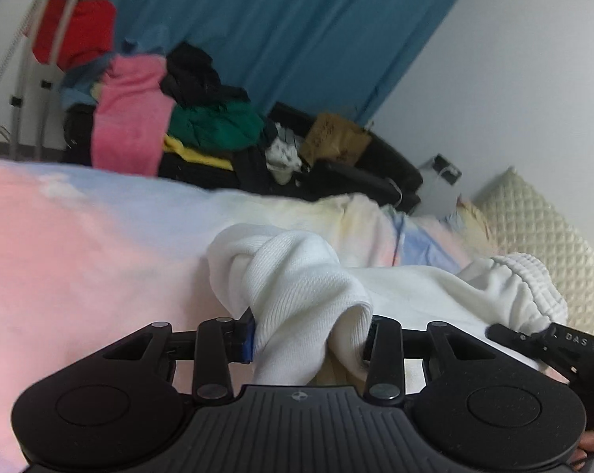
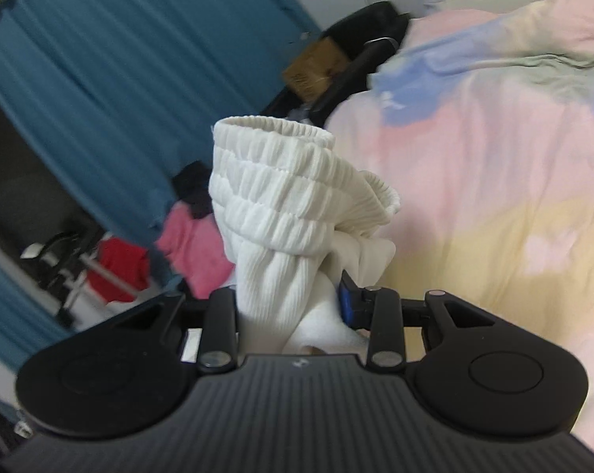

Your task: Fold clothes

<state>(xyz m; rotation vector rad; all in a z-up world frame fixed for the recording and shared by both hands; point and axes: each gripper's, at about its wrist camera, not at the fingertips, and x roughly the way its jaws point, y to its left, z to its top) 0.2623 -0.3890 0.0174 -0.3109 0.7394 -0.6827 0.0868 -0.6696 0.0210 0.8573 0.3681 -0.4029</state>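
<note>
Left to right: beyond the bed, a heap of pink, black, green and yellow clothes [image 1: 167,118] lies piled before a blue curtain [image 1: 281,27]. Nearer, the bed's pastel pink, blue and yellow cover [image 1: 60,244] spreads underneath. The left tongs [image 1: 309,339], angled downward, are clamped on a bunched fold of a white ribbed knit garment [image 1: 297,276], which is lifted just above the cover. The cloth stretches rightward to its gathered elastic waistband [image 1: 522,280], where the right tongs [image 2: 289,307] are clamped on a thick wad just below that band. They also tilt downward, and the waistband [image 2: 273,149] stands up in front of them.

The knit looks light, soft and limp, likely to sag and bunch. It seems best held at corners or along the firmer waistband and kept taut between both grips.
</note>
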